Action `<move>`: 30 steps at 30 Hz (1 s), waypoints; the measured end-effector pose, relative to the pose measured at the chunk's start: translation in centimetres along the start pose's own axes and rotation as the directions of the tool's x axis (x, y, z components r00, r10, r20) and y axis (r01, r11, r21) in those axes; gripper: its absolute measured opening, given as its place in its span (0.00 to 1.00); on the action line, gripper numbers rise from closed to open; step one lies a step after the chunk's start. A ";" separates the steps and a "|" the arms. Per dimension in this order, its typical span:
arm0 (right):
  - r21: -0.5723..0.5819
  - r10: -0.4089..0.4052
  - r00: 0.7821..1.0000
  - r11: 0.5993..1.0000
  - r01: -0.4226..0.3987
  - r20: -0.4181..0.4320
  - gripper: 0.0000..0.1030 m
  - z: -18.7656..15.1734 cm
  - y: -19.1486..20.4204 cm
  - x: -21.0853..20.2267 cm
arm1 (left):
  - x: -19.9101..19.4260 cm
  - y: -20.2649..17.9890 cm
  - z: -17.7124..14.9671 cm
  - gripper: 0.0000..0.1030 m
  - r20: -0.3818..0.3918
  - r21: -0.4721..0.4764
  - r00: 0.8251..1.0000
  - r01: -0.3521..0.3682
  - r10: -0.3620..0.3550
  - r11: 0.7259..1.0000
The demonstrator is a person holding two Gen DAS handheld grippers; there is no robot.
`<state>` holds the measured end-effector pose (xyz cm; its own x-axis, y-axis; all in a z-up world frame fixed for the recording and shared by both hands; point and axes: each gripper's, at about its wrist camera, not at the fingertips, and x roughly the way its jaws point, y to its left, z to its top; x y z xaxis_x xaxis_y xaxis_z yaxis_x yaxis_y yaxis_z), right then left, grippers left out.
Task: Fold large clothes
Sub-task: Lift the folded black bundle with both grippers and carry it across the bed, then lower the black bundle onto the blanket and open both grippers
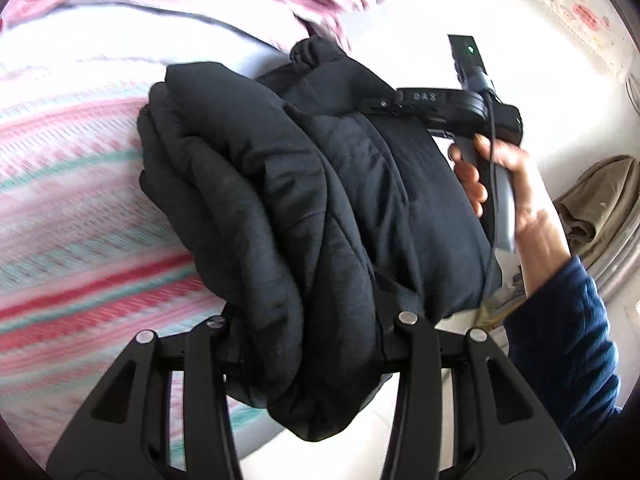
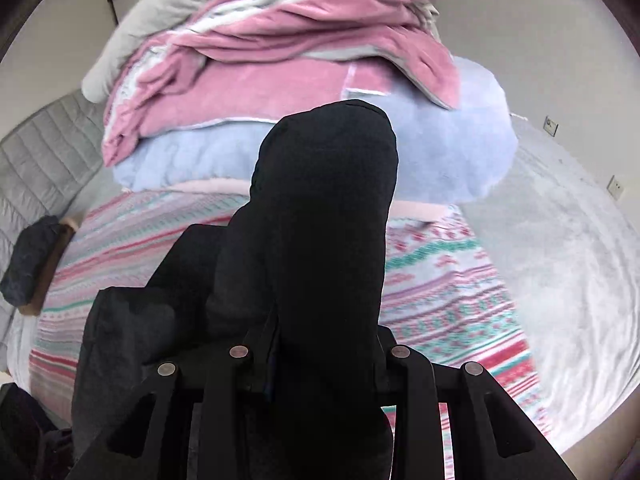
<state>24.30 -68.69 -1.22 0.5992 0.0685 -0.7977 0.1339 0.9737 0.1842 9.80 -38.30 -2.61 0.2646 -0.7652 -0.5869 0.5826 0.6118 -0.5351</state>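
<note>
Between both tongs (image 1: pixel 316 344) (image 2: pixel 320 360) hangs the folded black jacket (image 1: pixel 304 200), clamped.

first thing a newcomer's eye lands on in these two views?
The bulky folded black jacket: it fills the middle of both wrist views, bunched in thick layers between the left gripper and the right gripper, above the striped bedspread. Next, the heap of pink blanket on a pale blue one at the far end of the bed.
</note>
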 end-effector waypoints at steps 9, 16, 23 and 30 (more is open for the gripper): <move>0.094 -0.008 0.989 0.995 0.022 -0.150 0.45 -4.2 -9.7 8.4 | 4.2 2.1 -5.1 0.49 -0.020 -0.028 0.997 0.072 -0.072 0.997; 0.027 -0.178 0.979 0.983 0.181 -0.097 0.59 -3.8 -9.1 5.4 | 3.2 3.4 -5.1 0.62 -0.079 -0.083 0.986 0.142 -0.149 0.986; 0.121 -0.175 0.982 0.979 0.166 0.071 0.63 -6.8 -5.1 -3.4 | -2.8 4.8 -4.2 0.62 -0.092 -0.080 0.988 0.114 -0.121 0.990; 0.288 -0.068 0.986 0.957 0.022 0.150 0.68 -12.4 2.8 -11.1 | -11.1 5.6 -5.1 0.62 -0.076 0.021 0.993 -0.086 0.088 0.996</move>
<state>8.21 -64.02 1.01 0.7005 -0.0317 -0.7129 0.3688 0.8713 0.3237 6.19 -25.38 -2.14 0.2554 -0.6911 -0.6761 0.5733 0.6714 -0.4697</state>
